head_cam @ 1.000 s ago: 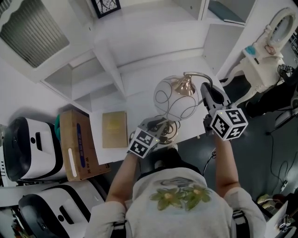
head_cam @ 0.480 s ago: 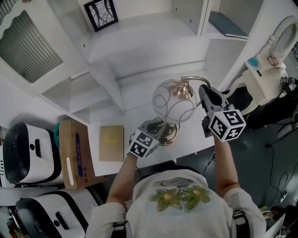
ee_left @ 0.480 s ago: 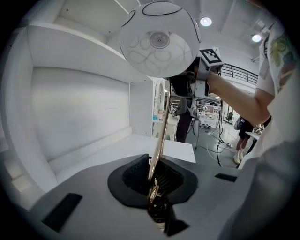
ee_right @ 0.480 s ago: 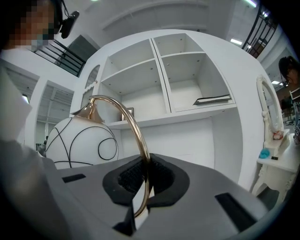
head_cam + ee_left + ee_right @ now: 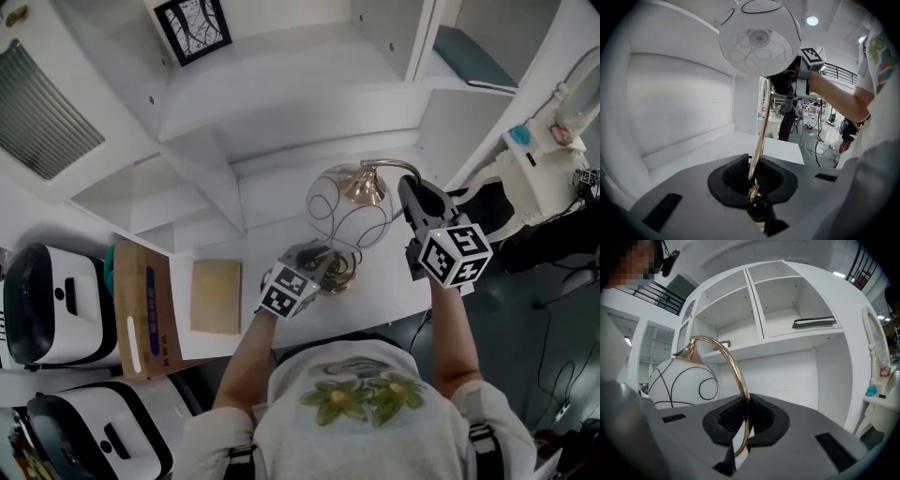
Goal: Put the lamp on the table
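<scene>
Brass-coloured arched stem and white round glass shade with thin black loops: lamp (image 5: 349, 208), upright over the white surface (image 5: 281, 239), well inside the front edge. Contact between base and surface not discernible. Grips the stem low, just above the base, with the left tongs (image 5: 328, 264), clamped tight on the metal. Pinches the top of the arch with the right tongs (image 5: 406, 185), likewise closed on the stem. Against a second ago: same two grips and same upright pose, but farther in from the front edge, with more bare surface in front of the base. Flat on the surface to the left, well apart from the lamp: tan rectangular book (image 5: 216, 296), near a brown cardboard box (image 5: 141, 314).
</scene>
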The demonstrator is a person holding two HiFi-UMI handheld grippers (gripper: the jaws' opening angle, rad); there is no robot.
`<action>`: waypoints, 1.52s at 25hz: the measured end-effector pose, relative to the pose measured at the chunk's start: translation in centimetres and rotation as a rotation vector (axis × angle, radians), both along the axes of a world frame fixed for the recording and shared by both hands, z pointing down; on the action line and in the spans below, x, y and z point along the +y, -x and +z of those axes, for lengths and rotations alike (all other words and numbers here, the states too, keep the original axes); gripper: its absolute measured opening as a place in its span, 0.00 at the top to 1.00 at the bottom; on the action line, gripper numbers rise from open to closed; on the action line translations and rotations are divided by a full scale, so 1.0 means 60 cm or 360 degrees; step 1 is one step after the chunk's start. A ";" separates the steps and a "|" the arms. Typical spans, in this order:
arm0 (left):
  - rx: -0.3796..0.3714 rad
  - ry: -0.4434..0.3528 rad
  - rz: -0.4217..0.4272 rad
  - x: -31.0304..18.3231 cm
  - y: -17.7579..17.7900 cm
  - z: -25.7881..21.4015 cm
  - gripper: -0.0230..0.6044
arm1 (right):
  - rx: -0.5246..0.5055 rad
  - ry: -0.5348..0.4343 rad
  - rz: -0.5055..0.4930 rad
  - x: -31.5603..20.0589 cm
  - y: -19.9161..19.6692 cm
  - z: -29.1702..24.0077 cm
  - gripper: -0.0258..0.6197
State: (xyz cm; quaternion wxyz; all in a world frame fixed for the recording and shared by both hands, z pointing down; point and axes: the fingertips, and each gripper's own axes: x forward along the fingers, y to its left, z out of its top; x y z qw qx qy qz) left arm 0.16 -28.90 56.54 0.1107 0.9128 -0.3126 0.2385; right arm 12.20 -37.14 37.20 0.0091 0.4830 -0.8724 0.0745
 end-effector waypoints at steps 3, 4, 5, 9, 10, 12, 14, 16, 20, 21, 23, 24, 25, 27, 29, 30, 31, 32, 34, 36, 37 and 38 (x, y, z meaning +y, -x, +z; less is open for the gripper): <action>0.0007 0.0025 -0.0013 -0.011 -0.006 0.015 0.88 | 0.0007 0.0000 -0.0038 -0.013 0.000 0.012 0.91; 0.0009 0.0031 -0.0017 -0.014 -0.007 0.020 0.88 | 0.0007 0.0002 -0.0048 -0.017 0.000 0.016 0.91; 0.0009 0.0035 -0.0022 -0.019 -0.008 0.027 0.88 | 0.0007 0.0004 -0.0056 -0.022 0.000 0.020 0.91; 0.0018 0.0080 -0.0042 -0.029 -0.014 0.055 0.88 | 0.0009 0.0030 -0.0087 -0.035 -0.004 0.040 0.91; 0.0026 0.0087 -0.0043 -0.031 -0.017 0.061 0.88 | 0.0012 0.0034 -0.0097 -0.038 -0.005 0.046 0.91; 0.0043 0.0087 -0.0041 -0.037 -0.023 0.068 0.88 | 0.0021 0.0035 -0.0116 -0.044 -0.006 0.053 0.91; 0.0040 0.0096 -0.0043 -0.041 -0.026 0.077 0.88 | 0.0030 0.0037 -0.0128 -0.049 -0.006 0.061 0.91; 0.0032 0.0107 -0.0050 -0.044 -0.028 0.087 0.88 | 0.0033 0.0047 -0.0133 -0.053 -0.007 0.069 0.91; 0.0014 0.0152 -0.0053 -0.044 -0.028 0.107 0.88 | 0.0035 0.0070 -0.0149 -0.055 -0.006 0.086 0.91; 0.0014 0.0160 -0.0053 -0.043 -0.029 0.112 0.88 | 0.0037 0.0075 -0.0157 -0.054 -0.004 0.090 0.91; 0.0029 0.0162 -0.0052 -0.043 -0.030 0.119 0.88 | 0.0043 0.0086 -0.0172 -0.054 -0.001 0.096 0.91; 0.0034 0.0164 -0.0052 -0.043 -0.031 0.121 0.88 | 0.0047 0.0091 -0.0177 -0.054 0.001 0.099 0.91; 0.0034 0.0171 -0.0054 -0.042 -0.030 0.125 0.88 | 0.0051 0.0098 -0.0179 -0.055 0.002 0.103 0.91; 0.0028 0.0184 -0.0059 -0.042 -0.028 0.133 0.88 | 0.0056 0.0117 -0.0178 -0.056 0.003 0.110 0.91; 0.0020 0.0188 -0.0059 -0.042 -0.026 0.139 0.88 | 0.0054 0.0146 -0.0171 -0.058 0.002 0.119 0.91; 0.0016 0.0188 -0.0058 -0.042 -0.024 0.142 0.88 | 0.0052 0.0161 -0.0169 -0.058 0.003 0.124 0.91; 0.0012 0.0189 -0.0056 -0.042 -0.023 0.145 0.88 | 0.0052 0.0174 -0.0171 -0.058 0.003 0.128 0.91; 0.0011 0.0193 -0.0056 -0.041 -0.022 0.148 0.88 | 0.0052 0.0182 -0.0175 -0.057 0.005 0.132 0.91; 0.0016 0.0208 -0.0062 -0.037 -0.019 0.150 0.88 | 0.0054 0.0186 -0.0187 -0.055 0.009 0.135 0.91; 0.0026 0.0229 -0.0067 -0.033 -0.017 0.149 0.88 | 0.0059 0.0180 -0.0199 -0.052 0.014 0.135 0.91; 0.0033 0.0231 -0.0066 -0.033 -0.016 0.149 0.88 | 0.0061 0.0176 -0.0204 -0.052 0.017 0.134 0.91; 0.0040 0.0232 -0.0063 -0.032 -0.015 0.150 0.88 | 0.0061 0.0174 -0.0209 -0.051 0.019 0.133 0.91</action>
